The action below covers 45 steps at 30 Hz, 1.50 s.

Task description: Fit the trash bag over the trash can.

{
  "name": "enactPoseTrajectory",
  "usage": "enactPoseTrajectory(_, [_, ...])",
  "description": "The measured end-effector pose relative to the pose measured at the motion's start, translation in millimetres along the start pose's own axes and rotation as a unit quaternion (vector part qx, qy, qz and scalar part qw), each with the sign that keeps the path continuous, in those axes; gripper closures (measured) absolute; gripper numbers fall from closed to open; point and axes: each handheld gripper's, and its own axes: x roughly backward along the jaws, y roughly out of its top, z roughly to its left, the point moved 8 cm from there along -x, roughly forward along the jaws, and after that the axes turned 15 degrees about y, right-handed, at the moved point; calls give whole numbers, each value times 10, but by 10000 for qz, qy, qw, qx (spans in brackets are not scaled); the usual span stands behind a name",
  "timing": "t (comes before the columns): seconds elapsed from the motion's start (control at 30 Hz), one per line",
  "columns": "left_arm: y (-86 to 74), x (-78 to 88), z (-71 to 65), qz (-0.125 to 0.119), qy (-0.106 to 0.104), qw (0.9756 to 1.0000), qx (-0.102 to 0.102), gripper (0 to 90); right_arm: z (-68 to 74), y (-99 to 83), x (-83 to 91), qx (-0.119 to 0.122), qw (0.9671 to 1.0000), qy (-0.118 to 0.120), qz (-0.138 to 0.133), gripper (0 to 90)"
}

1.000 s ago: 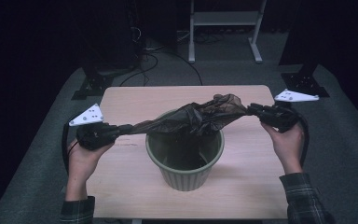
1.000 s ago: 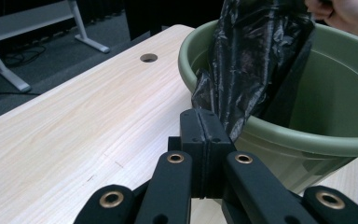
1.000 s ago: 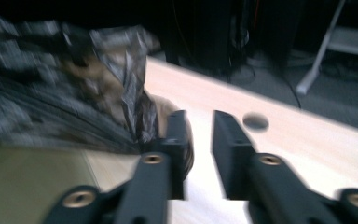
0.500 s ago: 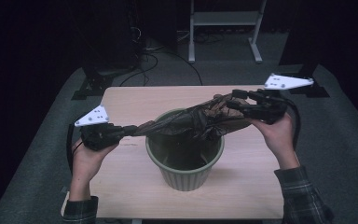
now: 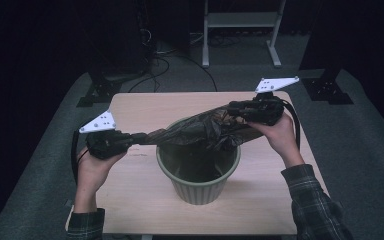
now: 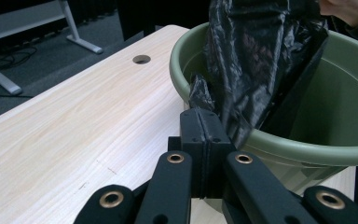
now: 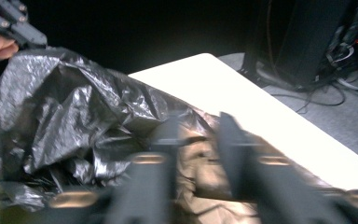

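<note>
Sleeves: plaid cuffs at bottom edge, high view; forearms come up either side of bin
Bin: green ribbed bin stands upright on table, centre-front; rim round, inside dark
Table: pale wood table; cable hole in top, seen in left gripper view
L gripper: left gripper held low at bin's left, pointing toward bin; jaws pressed together, pinching a corner of black bin bag; in left gripper view, bag's edge is nipped at jaw tips just outside rim
Bag: crumpled, stretched across bin mouth btwn both grippers; part hangs over rim into bin; not spread open
R gripper: right gripper higher, over bin's far-right rim; jaws have just been closing, bag film btwn them; its own view is blurred, gap seems to show btwn jaw arms, so clamp state: cannot tell
Far: dark floor, cables, pale desk frame beyond table
</note>
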Motion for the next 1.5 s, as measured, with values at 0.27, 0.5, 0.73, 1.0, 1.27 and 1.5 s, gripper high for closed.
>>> enactPoseTrajectory(0.27, [-29, 12, -26, 3, 25, 10000, 36, 898, 252, 8, 157, -70, 9973, 534, -505, 900])
enactPoseTrajectory(0.5, [-85, 102, -143, -12, -42, 10000, 47, 898, 855, -238, 377, 224, 9946, 757, -674, 900])
enactPoseTrajectory(0.73, [-182, 237, -300, 0, -136, 9999, 87, 898, 1398, -589, 455, 278, 9927, 959, -684, 900])
enactPoseTrajectory(1.0, [-373, 257, -288, 156, -125, 9996, 223, 898, 1858, -1008, 218, 295, 9859, 1604, -374, 900])
enactPoseTrajectory(1.27, [-514, 152, -193, 333, -8, 9988, 349, 899, 1838, -1429, -165, -77, 9840, 1759, 256, 900])
enactPoseTrajectory(1.5, [-528, -68, -93, 436, 164, 9983, 345, 899, 1598, -1689, -354, -420, 9855, 1571, 483, 900])
